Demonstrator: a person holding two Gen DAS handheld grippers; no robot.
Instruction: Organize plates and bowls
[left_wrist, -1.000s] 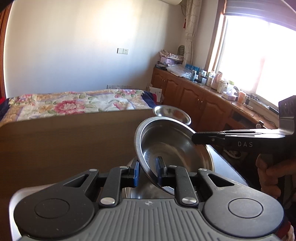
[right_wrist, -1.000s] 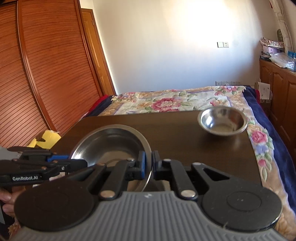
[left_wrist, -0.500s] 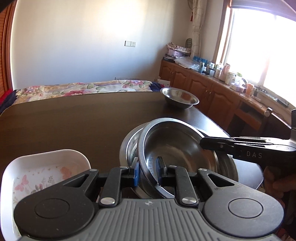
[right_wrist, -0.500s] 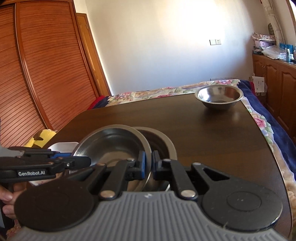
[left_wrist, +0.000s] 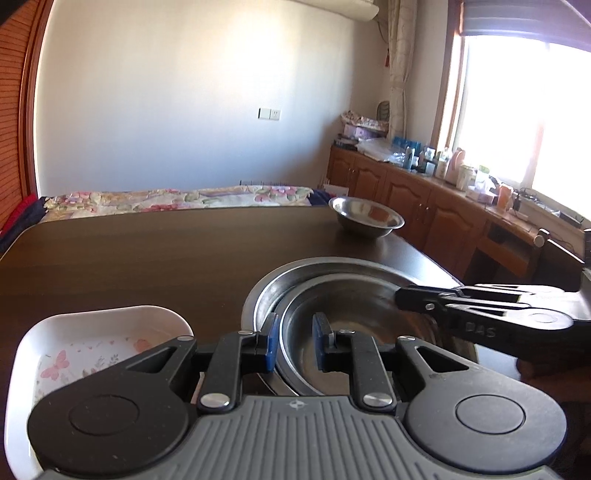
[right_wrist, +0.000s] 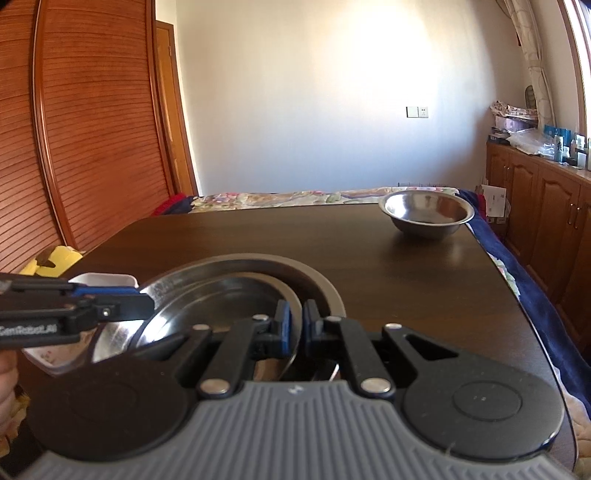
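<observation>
Both hand-held grippers (left_wrist: 293, 341) (right_wrist: 297, 325) seemingly clamped.

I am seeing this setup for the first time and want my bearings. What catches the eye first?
Dead centre, both grippers hold one steel bowl by opposite sides of its rim, the left gripper near, the right gripper across, seating it in a larger steel bowl on the dark table. A small steel bowl stands alone at the far right corner.
</observation>
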